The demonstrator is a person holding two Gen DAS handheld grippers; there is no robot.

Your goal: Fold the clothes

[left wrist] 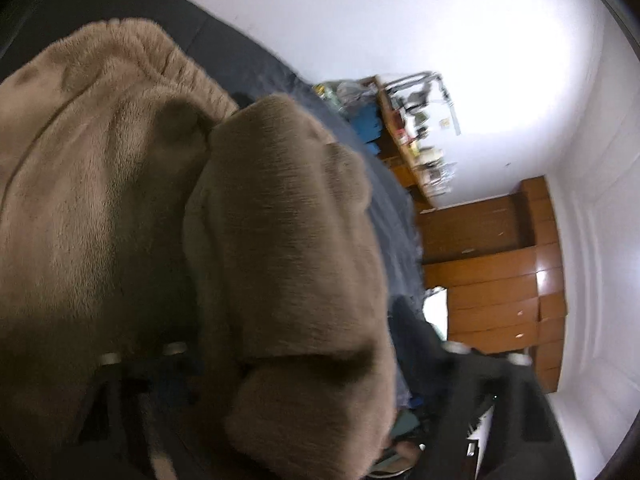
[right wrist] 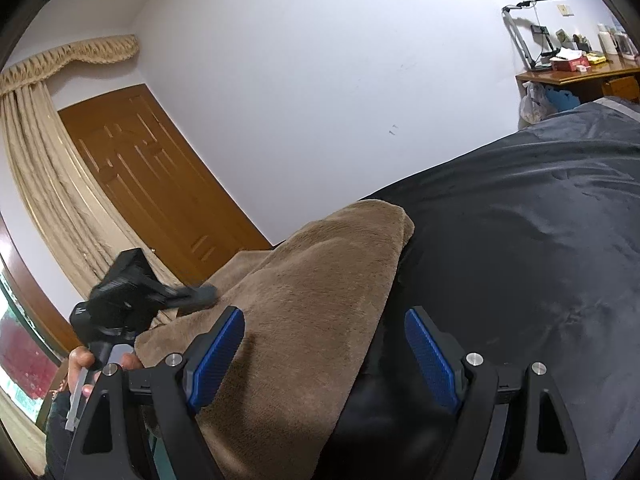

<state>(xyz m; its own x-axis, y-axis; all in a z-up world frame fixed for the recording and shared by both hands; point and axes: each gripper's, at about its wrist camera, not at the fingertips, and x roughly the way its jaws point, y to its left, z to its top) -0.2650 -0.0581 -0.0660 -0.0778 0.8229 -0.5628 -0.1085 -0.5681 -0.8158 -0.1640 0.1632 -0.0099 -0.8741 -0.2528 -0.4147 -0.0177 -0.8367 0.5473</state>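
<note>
Brown fleece garment lies on the dark bedspread, under the wide-open, empty right gripper; left gripper state unclear.

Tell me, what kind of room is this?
Most likely a bedroom. A bed with a dark cover fills much of the view, a wooden door stands beside long curtains, and a cluttered wooden desk sits against the white wall.
</note>
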